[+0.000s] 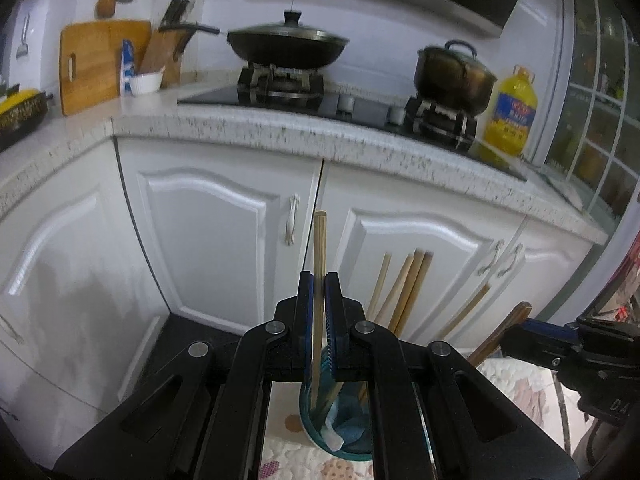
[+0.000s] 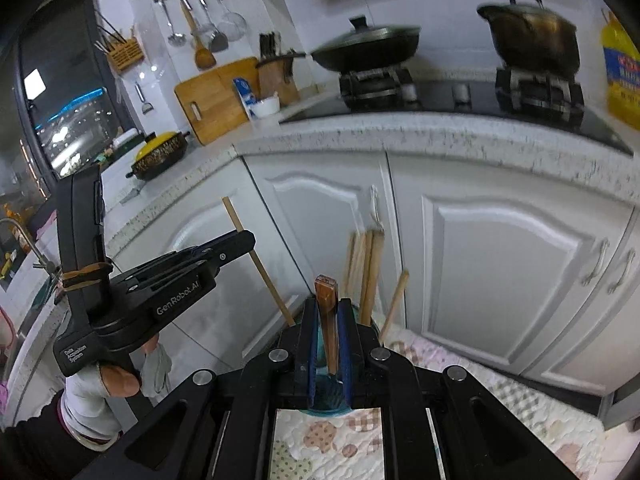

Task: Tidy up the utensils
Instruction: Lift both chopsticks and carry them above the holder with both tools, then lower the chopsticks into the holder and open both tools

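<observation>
A: Chopstick (image 1: 319,264) — where did you have it?

B: Your left gripper (image 1: 320,280) was clenched on it, upright, its lower end inside the teal glass cup (image 1: 320,436) on the patterned cloth (image 1: 292,456).

A: And your right?

B: Your right gripper (image 2: 328,308) pinched a dark wooden utensil handle (image 2: 326,300) over that cup's rim. More chopsticks (image 1: 404,288) leaned to the right; the white cabinet doors (image 1: 208,240) stood behind, with open room between.
</observation>
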A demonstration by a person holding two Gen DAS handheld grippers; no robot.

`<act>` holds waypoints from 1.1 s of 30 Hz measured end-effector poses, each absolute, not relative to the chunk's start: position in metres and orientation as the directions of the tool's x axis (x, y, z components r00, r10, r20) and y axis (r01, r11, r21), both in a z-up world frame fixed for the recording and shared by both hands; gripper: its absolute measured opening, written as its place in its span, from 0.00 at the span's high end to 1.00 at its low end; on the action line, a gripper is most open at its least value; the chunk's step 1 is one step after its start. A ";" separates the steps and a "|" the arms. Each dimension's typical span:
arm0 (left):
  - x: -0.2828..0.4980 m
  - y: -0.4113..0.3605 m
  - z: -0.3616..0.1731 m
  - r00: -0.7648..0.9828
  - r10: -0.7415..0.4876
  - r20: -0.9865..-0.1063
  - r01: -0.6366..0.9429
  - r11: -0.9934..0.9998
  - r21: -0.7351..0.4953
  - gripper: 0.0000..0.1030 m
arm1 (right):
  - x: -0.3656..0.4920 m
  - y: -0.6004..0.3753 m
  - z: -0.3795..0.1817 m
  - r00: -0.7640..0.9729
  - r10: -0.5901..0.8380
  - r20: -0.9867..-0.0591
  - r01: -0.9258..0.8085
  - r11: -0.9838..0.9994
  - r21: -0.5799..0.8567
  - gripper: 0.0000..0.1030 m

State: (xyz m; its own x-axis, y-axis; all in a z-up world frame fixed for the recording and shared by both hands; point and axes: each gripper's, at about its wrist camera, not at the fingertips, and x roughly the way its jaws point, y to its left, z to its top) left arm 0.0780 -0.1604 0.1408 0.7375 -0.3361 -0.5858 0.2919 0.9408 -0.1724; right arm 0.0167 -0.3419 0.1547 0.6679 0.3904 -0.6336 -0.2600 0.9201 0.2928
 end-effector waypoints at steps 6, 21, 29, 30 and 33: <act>0.082 -0.164 0.119 0.702 -0.335 -0.628 0.281 0.941 -0.189 0.96 | 0.023 -0.345 0.122 0.616 0.398 -0.680 -0.231 0.916 0.327 0.91; 0.071 -0.160 0.108 0.658 -0.359 -0.662 0.277 0.933 -0.229 0.79 | 0.015 -0.364 0.110 0.602 0.397 -0.693 -0.163 0.910 0.380 0.76; 0.049 -0.161 0.111 0.663 -0.354 -0.660 0.283 0.934 -0.217 0.72 | 0.003 -0.367 0.107 0.598 0.392 -0.699 -0.144 0.911 0.388 0.75; 0.047 -0.162 0.110 0.664 -0.352 -0.660 0.283 0.935 -0.213 0.72 | 0.002 -0.367 0.107 0.599 0.391 -0.699 -0.140 0.910 0.389 0.74; 0.041 -0.162 0.110 0.665 -0.342 -0.663 0.281 0.938 -0.202 0.71 | -0.002 -0.369 0.107 0.603 0.385 -0.699 -0.132 0.912 0.389 0.73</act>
